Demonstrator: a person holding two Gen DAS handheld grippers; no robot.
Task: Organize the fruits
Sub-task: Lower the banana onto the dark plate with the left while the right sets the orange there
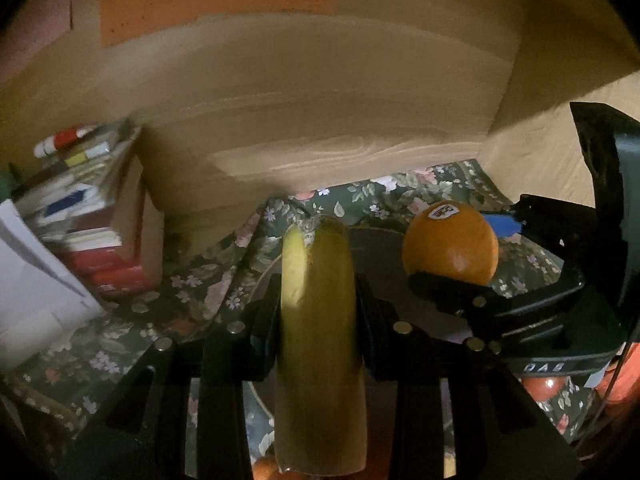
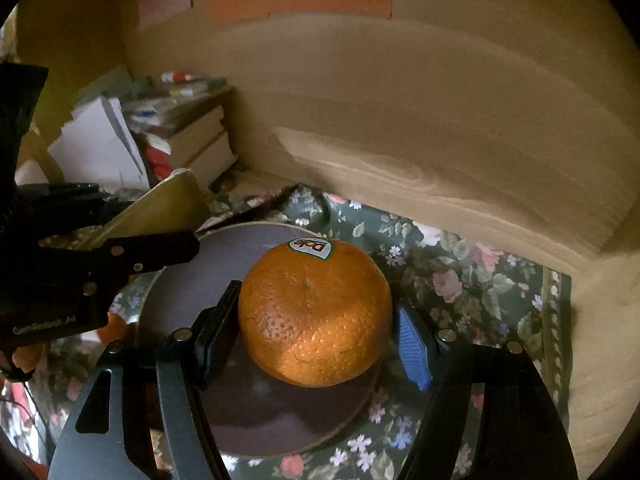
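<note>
Delivery step is proceeding: left tongs are clamping a banana, right tongs are gripping an orange over the round plate, apparently unseated; lowering comes next.

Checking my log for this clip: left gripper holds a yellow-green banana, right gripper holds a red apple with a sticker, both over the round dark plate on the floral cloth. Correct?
One error: the right gripper holds a round orange with a Dole sticker, not a red apple, as the right wrist view shows. The left gripper does hold the yellow-green banana, both over the round dark plate on the floral cloth.
</note>
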